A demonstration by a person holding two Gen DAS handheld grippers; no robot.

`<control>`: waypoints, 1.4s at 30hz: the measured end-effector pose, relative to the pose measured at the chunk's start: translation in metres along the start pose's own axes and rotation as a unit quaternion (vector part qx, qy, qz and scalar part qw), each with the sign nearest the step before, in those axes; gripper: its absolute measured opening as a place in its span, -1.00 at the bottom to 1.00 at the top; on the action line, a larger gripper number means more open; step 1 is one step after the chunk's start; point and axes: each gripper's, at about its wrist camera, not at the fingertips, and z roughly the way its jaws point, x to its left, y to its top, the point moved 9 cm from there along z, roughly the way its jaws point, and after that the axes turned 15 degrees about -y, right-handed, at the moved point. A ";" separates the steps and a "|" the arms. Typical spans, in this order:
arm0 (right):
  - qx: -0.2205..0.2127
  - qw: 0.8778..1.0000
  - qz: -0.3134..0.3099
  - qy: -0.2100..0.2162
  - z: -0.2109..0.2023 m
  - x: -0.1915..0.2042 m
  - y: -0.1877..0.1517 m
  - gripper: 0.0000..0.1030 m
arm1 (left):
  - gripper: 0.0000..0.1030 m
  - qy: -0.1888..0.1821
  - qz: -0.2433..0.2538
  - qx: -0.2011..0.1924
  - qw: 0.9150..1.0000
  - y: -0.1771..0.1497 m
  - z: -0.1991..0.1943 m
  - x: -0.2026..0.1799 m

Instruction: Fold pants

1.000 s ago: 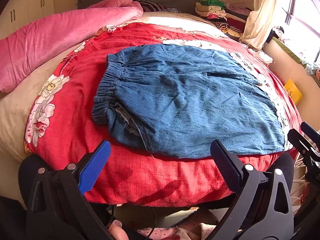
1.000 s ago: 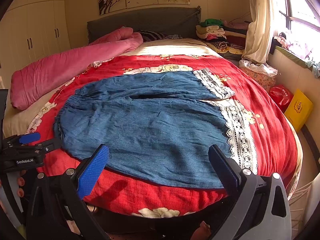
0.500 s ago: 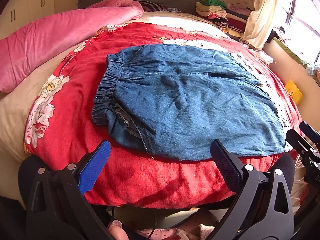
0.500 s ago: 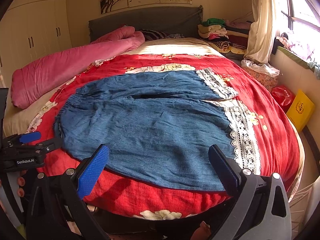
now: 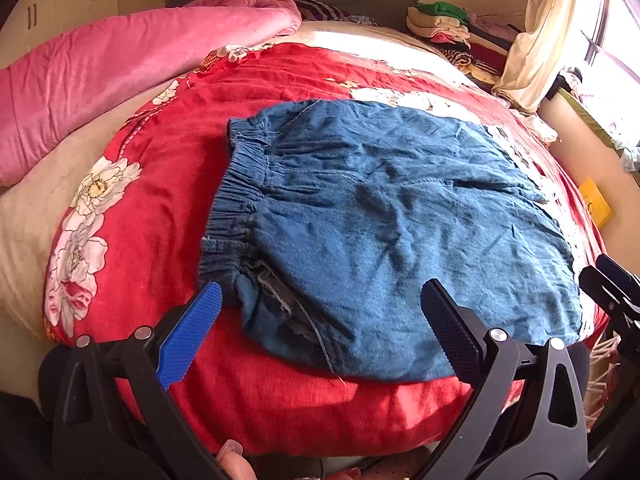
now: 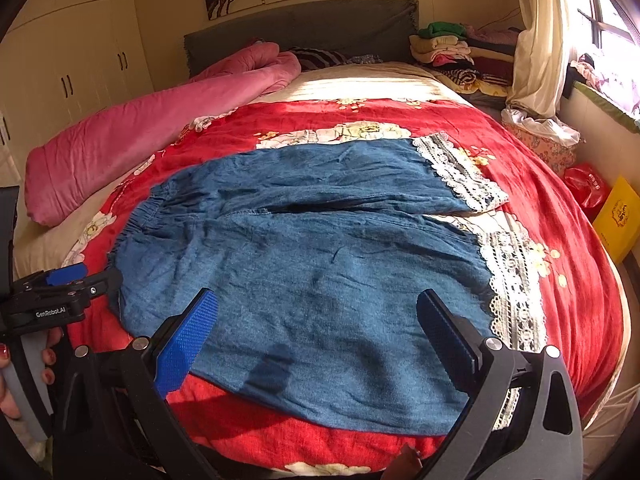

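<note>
**Blue pants lie flat on the red bed cover, both claws wide open**

At the far left, a pink quilt lies rolled along the edge of the bed, beside the red flowered cover. The left gripper hovers over the near edge of the bed, its jaws spread wide and holding nothing. Its blue finger is just over the corner of the elastic waistband, but I cannot tell whether it touches the cloth. In the right wrist view, a hand with red nails holds the handle of this left gripper.

The pants are spread in the middle of the cover, waistband to the left and legs going to the right. The far leg lies a little apart from the near one, with a dark gap between them. The right gripper is above the near leg, its jaws also spread wide with nothing between them.

To the right, white lace hems finish both legs. Beyond the bed, a yellow box stands by the wall, and folded clothes are piled near the headboard.
</note>
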 end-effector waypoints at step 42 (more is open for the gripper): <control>0.087 0.959 -0.259 0.071 0.244 0.139 0.160 0.91 | -0.45 -0.077 0.009 -0.007 0.997 0.151 0.122 0.110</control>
